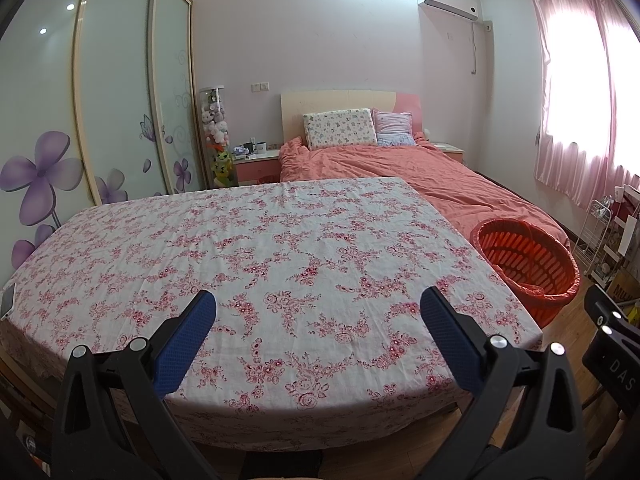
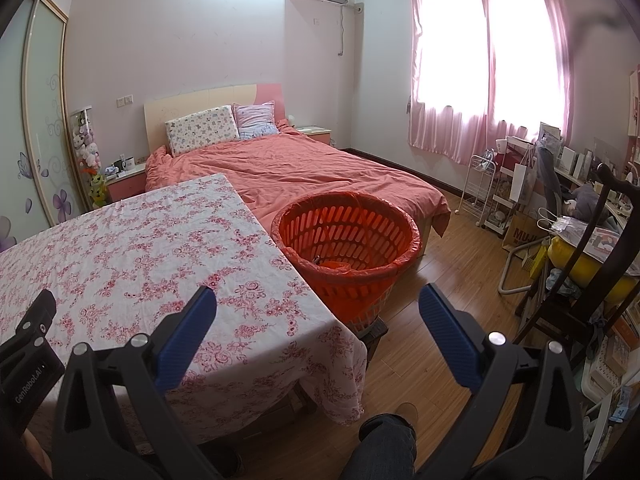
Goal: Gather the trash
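With both the left gripper [image 1: 318,310] and right gripper [image 2: 318,308] spread wide and empty, sweep the bare cloth [image 1: 260,248] ahead of the fingers for leftover scraps, since the bin [image 2: 346,236] sits just beyond the right one's tips.

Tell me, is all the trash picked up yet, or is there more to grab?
Looks nearly done. The flowery tablecloth shows no trash, only a small flat thing at its left edge. The orange basket already has something orange lying at its bottom. The left gripper and right gripper are both open and empty. I can't spot any trash left to grab.
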